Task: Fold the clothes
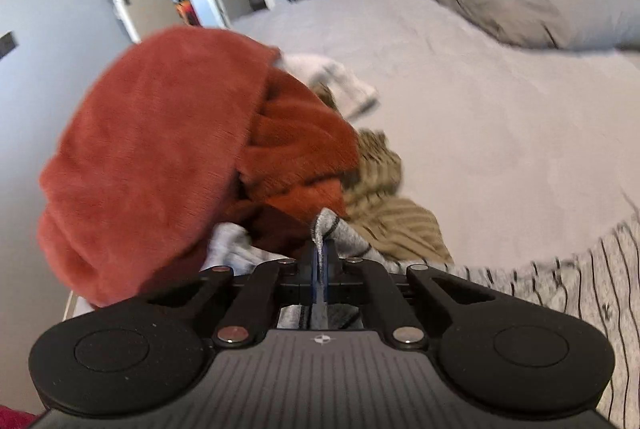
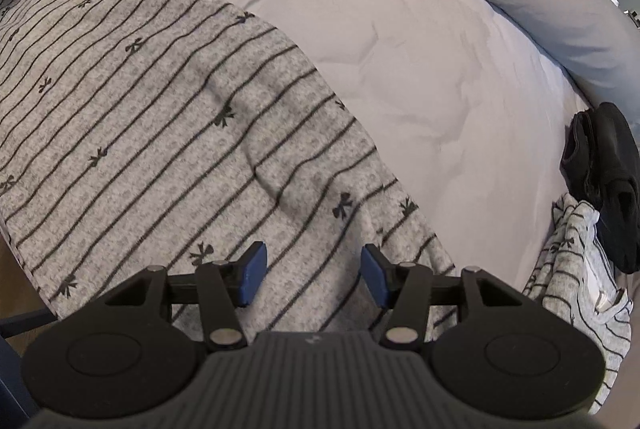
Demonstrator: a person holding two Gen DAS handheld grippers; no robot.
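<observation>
While pinching an edge of the grey striped garment (image 1: 332, 229) between pressed-together pads, left claw (image 1: 320, 269) at 6 o'clock of its view. Right claw (image 2: 312, 275) spread wide, holding nothing, hovering over the same garment's (image 2: 160, 117) flat stretch, spread from 9 o'clock toward centre on the bed (image 2: 420, 49). Unsorted heap at 9 to 10 o'clock of left view: rust-red fleece (image 1: 152, 149), tan ribbed knit (image 1: 384, 205), something white (image 1: 336, 77) behind. Apparently finished at 3 to 4 o'clock of right view: folded black item (image 2: 600, 169), striped bundle (image 2: 576, 269). Probably early on: spreading stage, no fold made, heap untouched.
</observation>
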